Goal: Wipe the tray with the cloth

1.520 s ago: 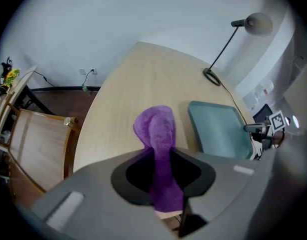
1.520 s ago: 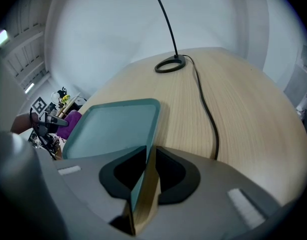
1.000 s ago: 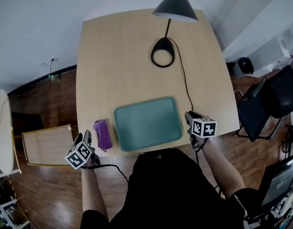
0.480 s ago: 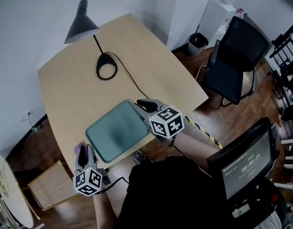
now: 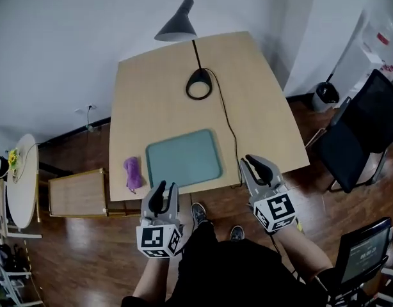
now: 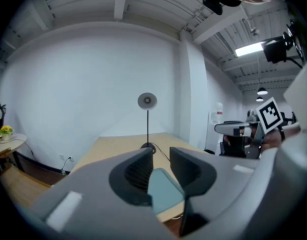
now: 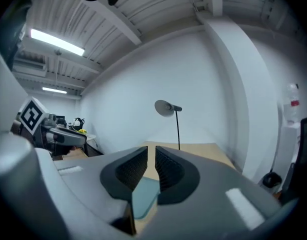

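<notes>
While we are standing at the near edge of the table, we are holding both grippers short of it, above the wooden floor. We are carrying the left gripper with its jaws slightly parted and nothing between them. We are carrying the right gripper with only a narrow slit between its jaws, also empty. We are seeing the teal tray lying flat near the table's front edge. We are seeing the purple cloth lying bunched just beside the tray's left side, untouched by either gripper. We are looking past them at a black desk lamp.
</notes>
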### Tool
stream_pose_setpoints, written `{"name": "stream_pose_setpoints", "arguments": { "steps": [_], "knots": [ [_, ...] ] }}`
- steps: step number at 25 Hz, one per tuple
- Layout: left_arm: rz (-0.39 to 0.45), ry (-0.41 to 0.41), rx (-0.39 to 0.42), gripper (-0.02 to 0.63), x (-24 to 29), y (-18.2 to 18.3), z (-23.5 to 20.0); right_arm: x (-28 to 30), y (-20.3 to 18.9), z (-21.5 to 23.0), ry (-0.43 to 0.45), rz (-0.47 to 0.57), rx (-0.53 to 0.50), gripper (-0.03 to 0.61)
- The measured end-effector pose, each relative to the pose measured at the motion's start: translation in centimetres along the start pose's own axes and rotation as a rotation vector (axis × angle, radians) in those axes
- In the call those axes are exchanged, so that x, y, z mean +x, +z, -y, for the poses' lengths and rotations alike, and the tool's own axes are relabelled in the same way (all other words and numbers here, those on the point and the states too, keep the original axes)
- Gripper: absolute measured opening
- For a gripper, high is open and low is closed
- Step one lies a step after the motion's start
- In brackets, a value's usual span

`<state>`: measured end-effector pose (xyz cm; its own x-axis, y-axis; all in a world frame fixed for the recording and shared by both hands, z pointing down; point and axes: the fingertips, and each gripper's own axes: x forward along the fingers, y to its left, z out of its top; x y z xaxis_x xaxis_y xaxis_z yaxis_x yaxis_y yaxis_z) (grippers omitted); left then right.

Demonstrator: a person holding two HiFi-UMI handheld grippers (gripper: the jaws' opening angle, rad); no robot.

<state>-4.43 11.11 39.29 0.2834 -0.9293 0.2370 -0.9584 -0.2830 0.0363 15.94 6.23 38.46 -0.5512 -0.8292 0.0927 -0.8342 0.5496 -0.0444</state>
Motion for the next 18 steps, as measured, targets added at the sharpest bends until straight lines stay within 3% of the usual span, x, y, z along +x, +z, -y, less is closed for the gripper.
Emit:
{"name": "stream_pose_setpoints", "arguments": {
  "steps": [4, 11, 18],
  "knots": [
    [0.026, 0.007, 0.049, 0.129, -1.9, 0.9, 1.6, -1.8, 0.6, -0.2, -0.024, 0.044, -0.029, 0.046],
    [0.059, -0.020, 0.040, 0.120, -3.8, 1.8, 2.0, -2.4, 2.1, -1.7, -0.030, 0.080, -0.016, 0.043],
    [0.074, 0.007, 0.012, 0.115, -7.0, 1.1, -1.3, -0.6, 1.9, -5.8, -0.007, 0.066, -0.046, 0.040]
  ]
}}
